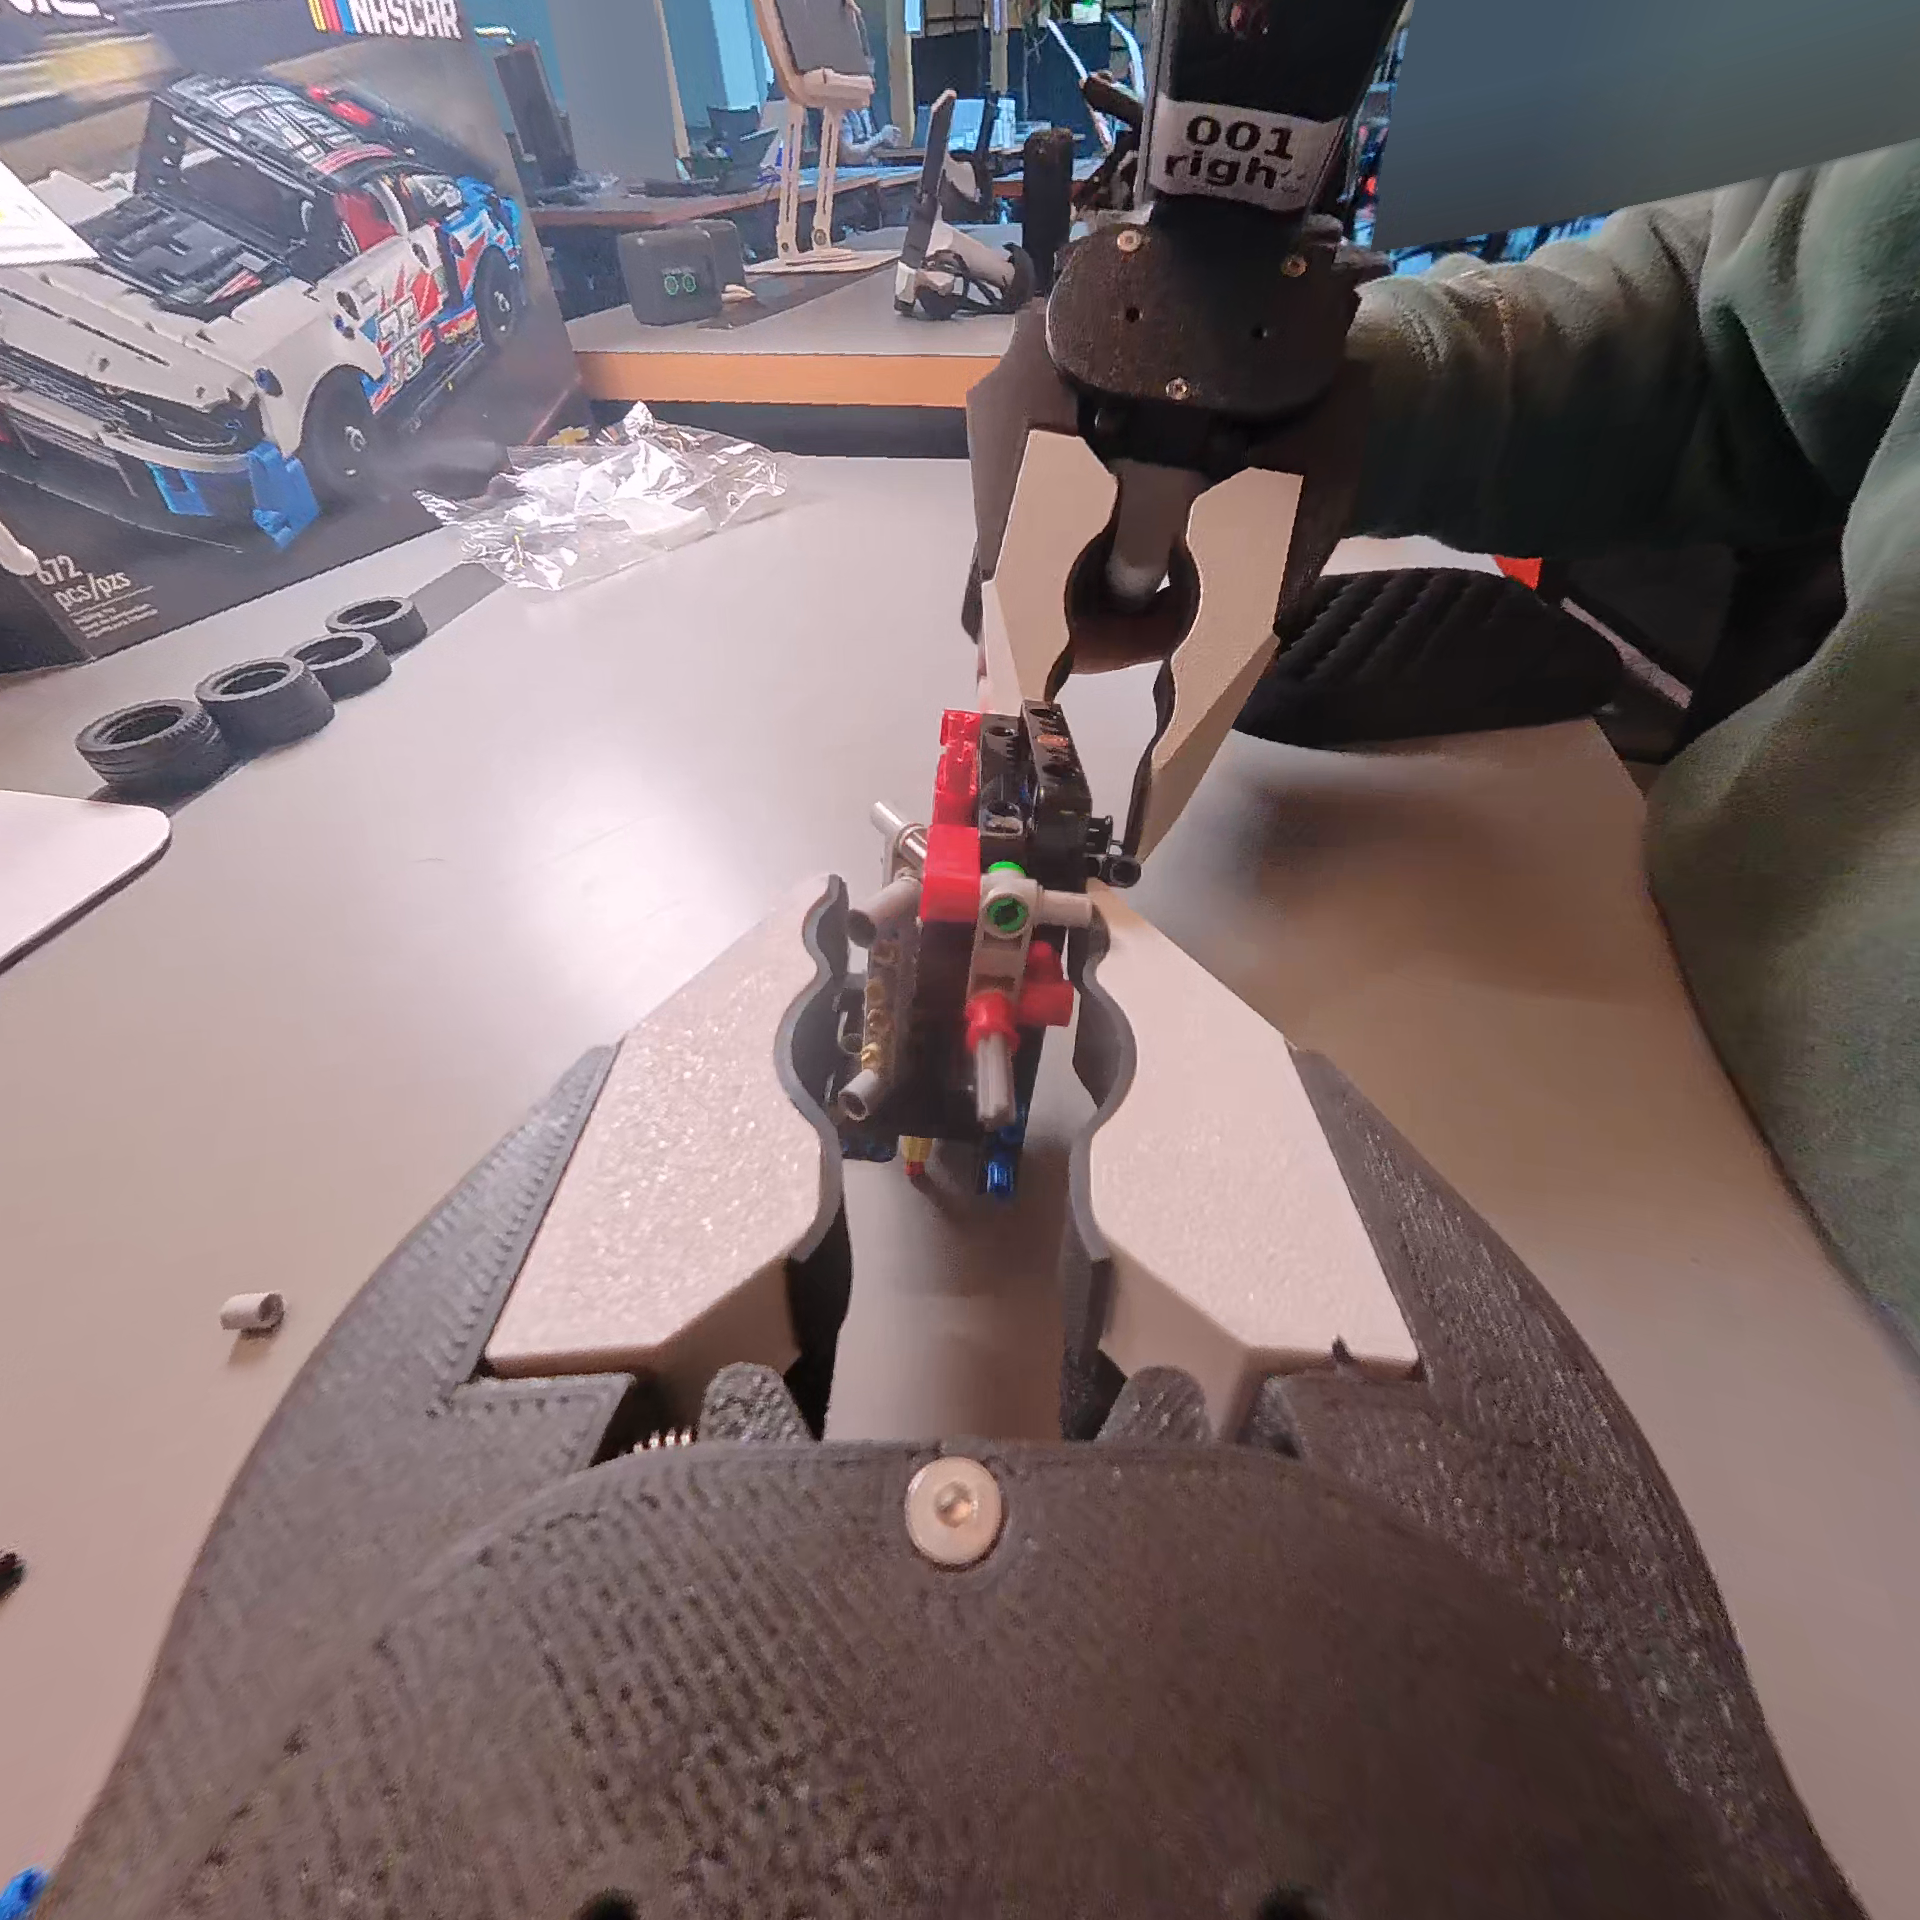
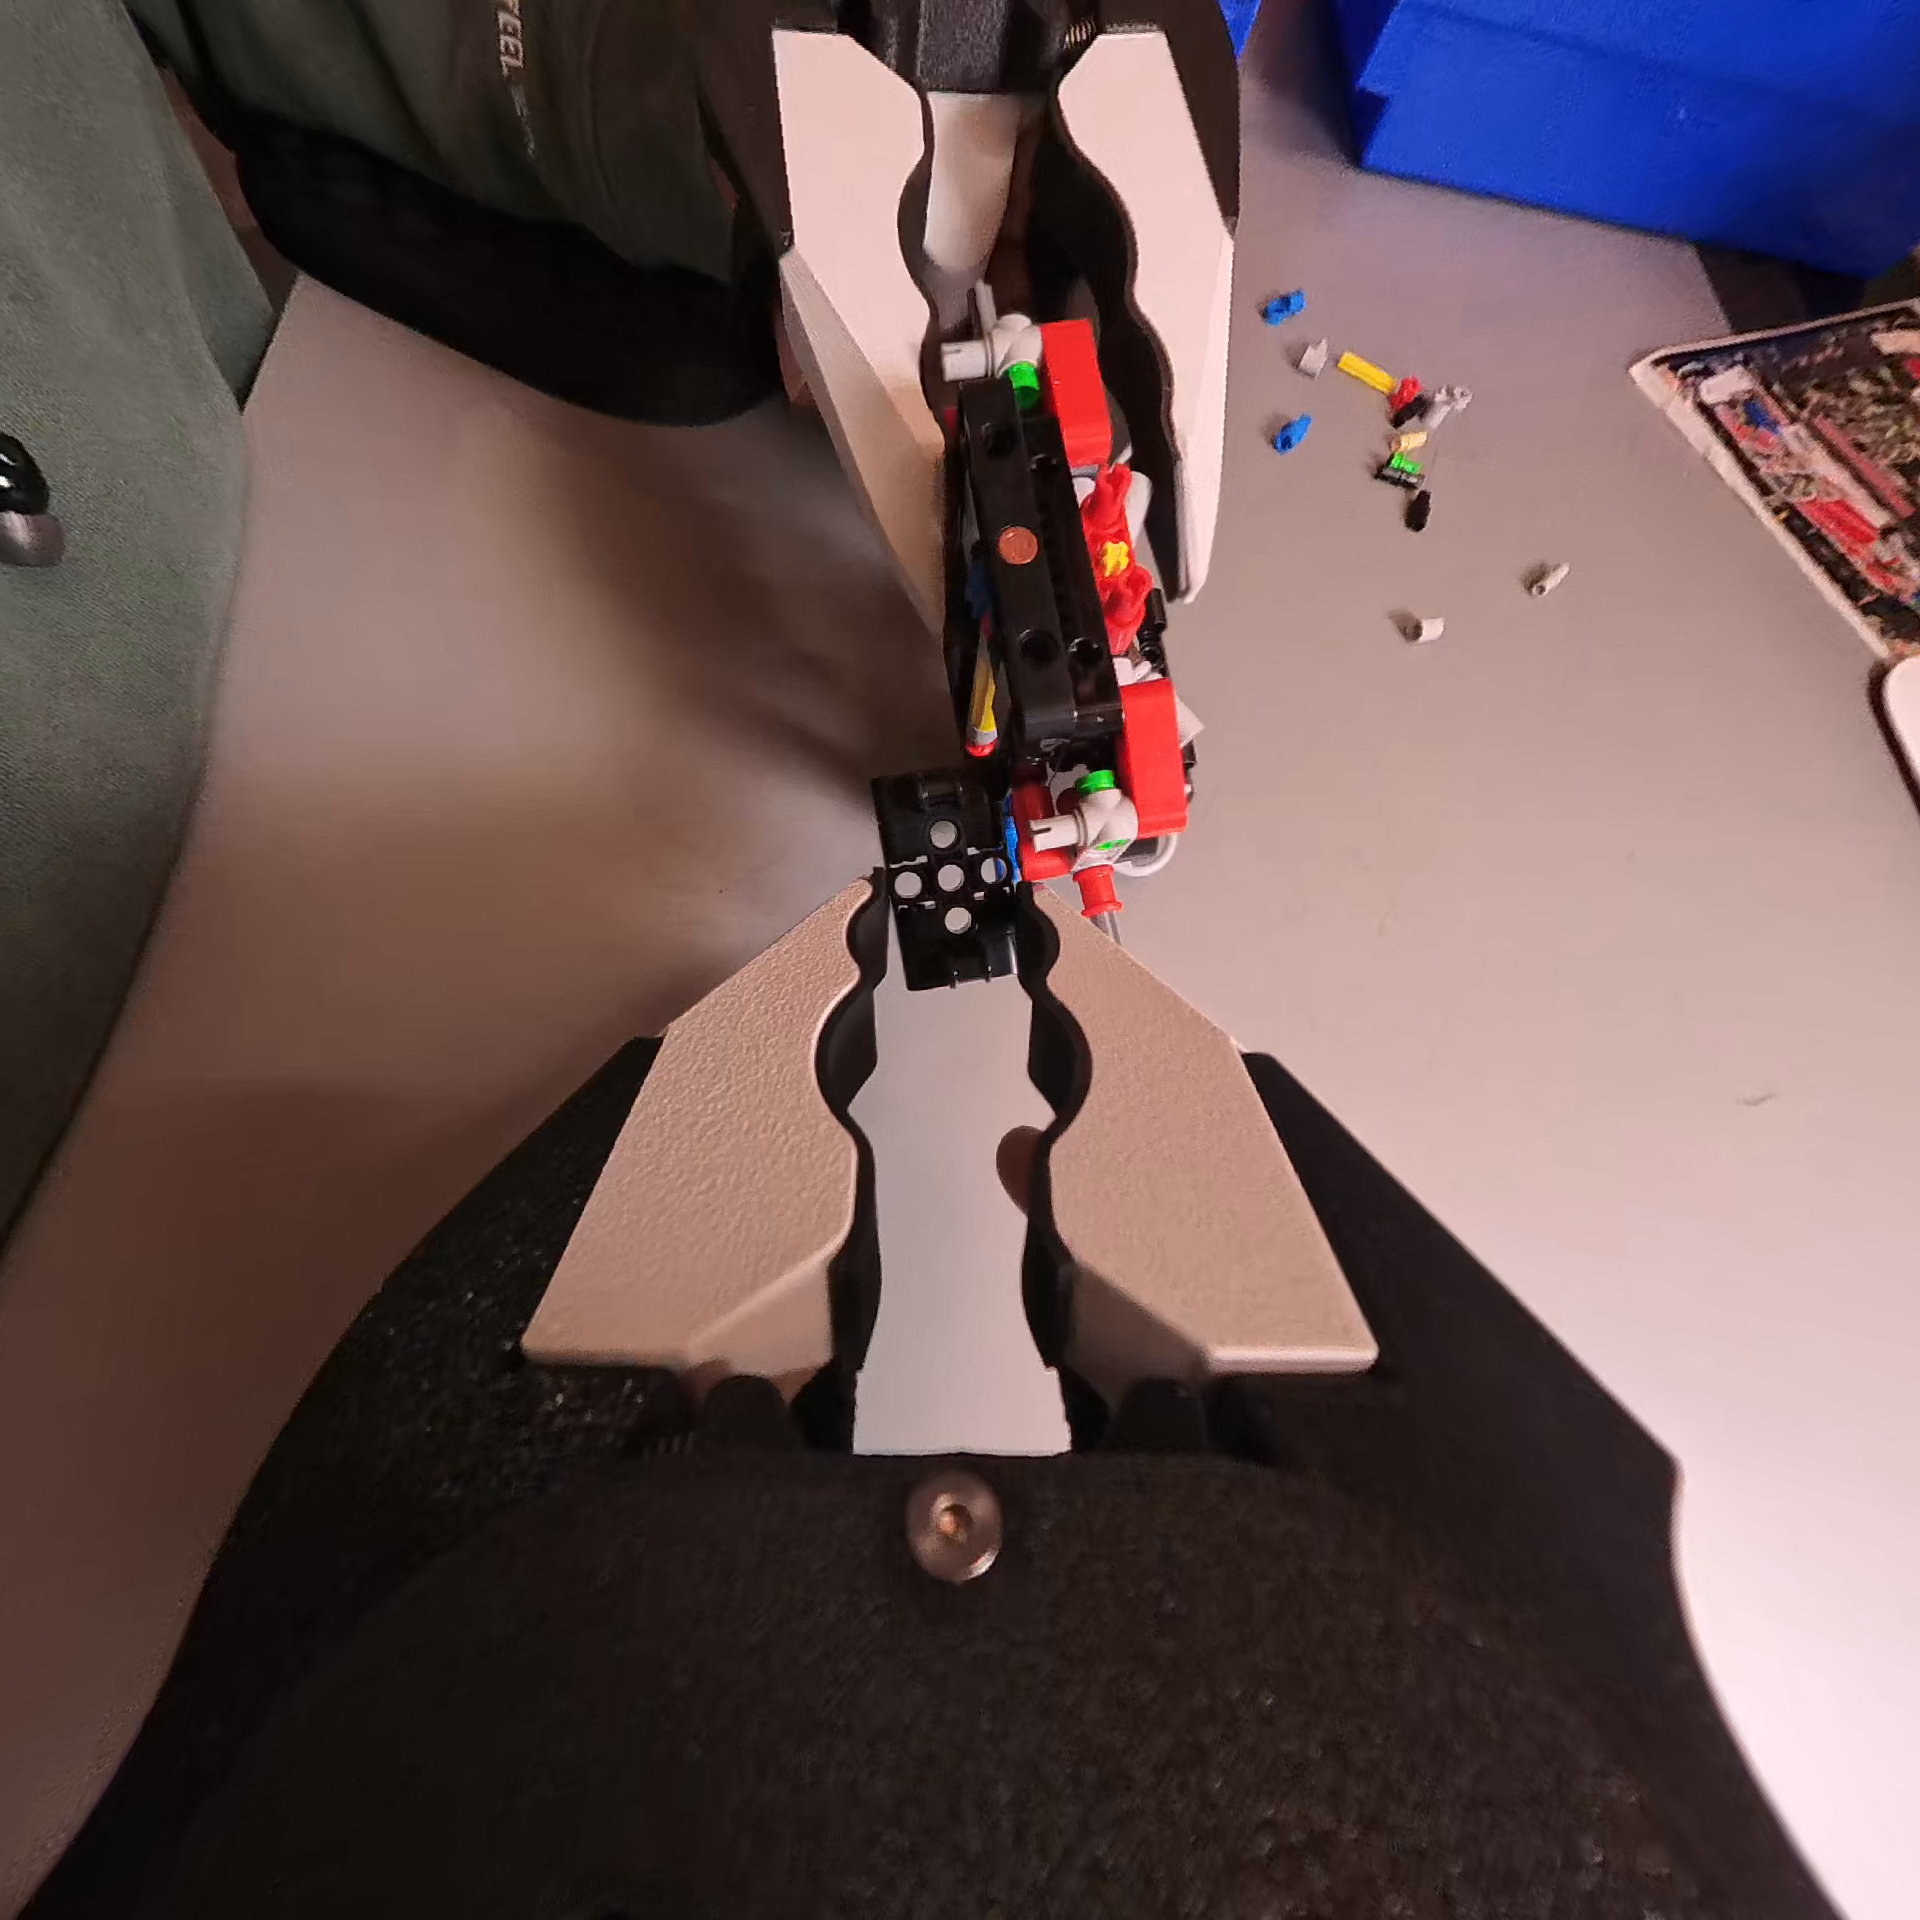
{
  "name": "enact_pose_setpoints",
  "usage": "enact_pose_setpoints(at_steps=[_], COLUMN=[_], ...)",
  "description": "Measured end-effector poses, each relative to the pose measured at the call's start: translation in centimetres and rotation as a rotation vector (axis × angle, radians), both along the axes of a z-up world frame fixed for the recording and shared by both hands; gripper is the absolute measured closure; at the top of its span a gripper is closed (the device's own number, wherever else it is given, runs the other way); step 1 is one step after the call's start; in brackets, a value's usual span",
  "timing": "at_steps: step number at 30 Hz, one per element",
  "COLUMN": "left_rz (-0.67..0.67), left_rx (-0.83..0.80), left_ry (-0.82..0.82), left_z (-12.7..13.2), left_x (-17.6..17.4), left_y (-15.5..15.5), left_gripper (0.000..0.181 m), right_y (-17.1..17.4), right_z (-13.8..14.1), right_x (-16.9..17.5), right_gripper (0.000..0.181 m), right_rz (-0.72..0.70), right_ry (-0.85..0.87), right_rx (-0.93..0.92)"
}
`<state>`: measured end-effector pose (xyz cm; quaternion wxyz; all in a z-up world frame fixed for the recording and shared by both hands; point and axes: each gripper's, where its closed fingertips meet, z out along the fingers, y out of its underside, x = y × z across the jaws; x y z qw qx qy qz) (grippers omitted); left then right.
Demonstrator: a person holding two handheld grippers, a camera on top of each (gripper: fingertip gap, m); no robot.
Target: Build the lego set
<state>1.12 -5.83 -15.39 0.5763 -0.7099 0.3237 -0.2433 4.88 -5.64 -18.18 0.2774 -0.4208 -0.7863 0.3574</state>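
A partly built Lego assembly (image 1: 971, 935) of black beams, red blocks, and grey and green pins is held above the grey table (image 1: 520, 935). My left gripper (image 1: 961, 935) is shut on its near end; in the right wrist view this gripper (image 2: 1060, 603) comes in from the top around the assembly (image 2: 1049, 582). My right gripper (image 2: 951, 914) is shut on a black perforated Lego piece (image 2: 945, 894) that touches the assembly's end. In the left wrist view the right gripper (image 1: 1070, 774) reaches down from above onto the far end.
The Lego box (image 1: 239, 312), several black tyres (image 1: 260, 696) and an empty plastic bag (image 1: 613, 499) lie at the far left. A small grey piece (image 1: 252, 1311) lies near left. Loose small pieces (image 2: 1392, 416), a booklet (image 2: 1808, 457) and a blue bin (image 2: 1631, 104) are to the right. A green sleeve (image 1: 1714, 520) is there too. Across from one pair of fingers to the other is roughly 5 cm.
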Motion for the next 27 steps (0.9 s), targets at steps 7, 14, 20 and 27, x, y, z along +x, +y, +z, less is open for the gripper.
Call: enact_pose_setpoints(at_steps=[7,14,20,27], left_rz=[0.023,0.073,0.093,0.088], left_rx=[0.028,0.055,0.098,0.055], left_ry=[0.112,0.309,0.392,0.355], left_z=[0.4,0.2,-0.3,-0.1], left_x=[-0.6,-1.6,-2.2,-1.7], left_y=[-0.3,-0.3,-0.1,0.6], left_gripper=[0.138,0.148,0.157,0.157], right_y=[-0.5,-0.9,-0.8,0.2], right_z=[0.8,0.8,1.1,5.8], right_x=[-1.1,-2.0,-2.4,-1.4], right_gripper=[0.158,0.158,0.158,0.158], right_rz=[0.045,0.059,0.046,0.018], right_ry=[0.081,0.111,0.124,0.173], right_rx=[0.022,0.042,0.035,-0.021])
